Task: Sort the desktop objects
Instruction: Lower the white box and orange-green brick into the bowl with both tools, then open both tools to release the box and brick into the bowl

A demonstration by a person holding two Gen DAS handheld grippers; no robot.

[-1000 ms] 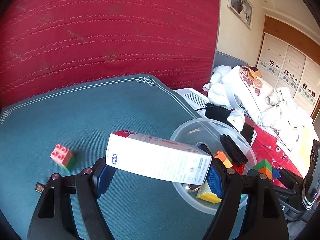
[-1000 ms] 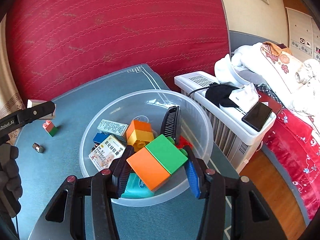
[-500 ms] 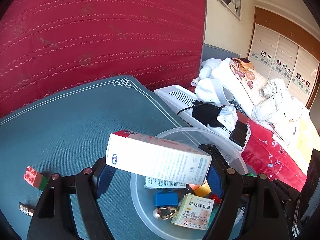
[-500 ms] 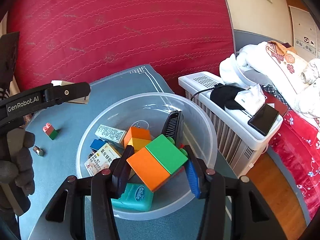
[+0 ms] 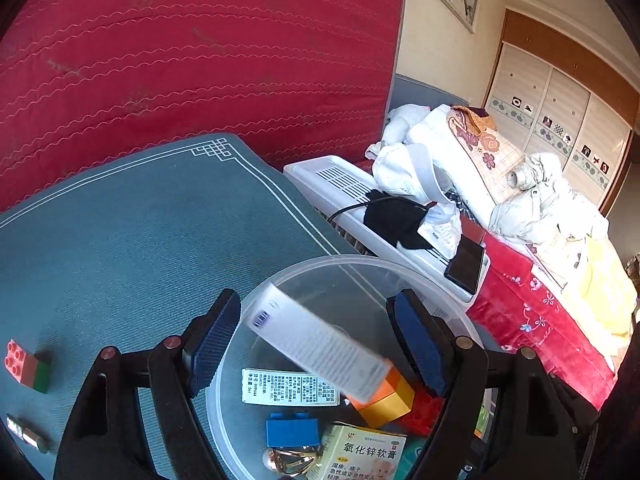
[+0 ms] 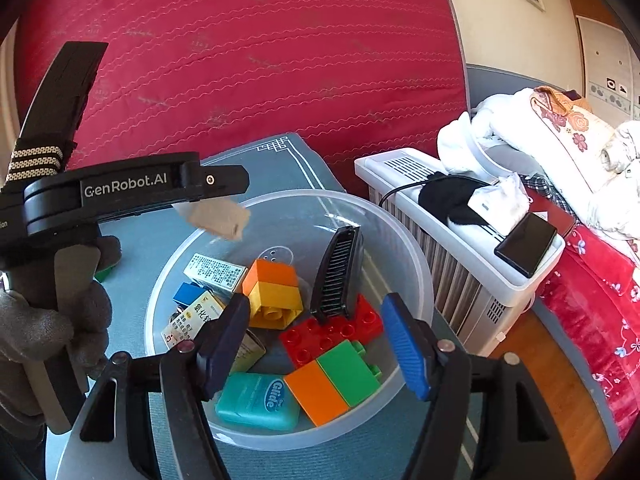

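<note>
The white box (image 5: 316, 354) is a long carton with small print on one face and a blue mark at one end; it is seen blurred and tilted between the fingers of the left gripper (image 5: 316, 340), over the clear bowl (image 5: 320, 268), touching neither pad. The left jaws are spread wide with nothing held. Half a second ago the box was clamped level between the same pads; it has since been released. In the right wrist view the green-and-orange block (image 6: 334, 382) lies inside the bowl (image 6: 416, 264) at its near wall, beside the teal floss case (image 6: 258, 400). The right gripper (image 6: 316, 344) is opened wide and holds nothing, whereas half a second ago the block was gripped between its pads. A comb (image 6: 338, 276), a red plate brick (image 6: 328, 332), an orange-yellow block (image 6: 272, 292) and medicine boxes (image 6: 214, 272) are also contained in the bowl. A pink-green brick (image 5: 26, 366) rests on the blue mat (image 5: 140, 232), well apart from the bowl.
</note>
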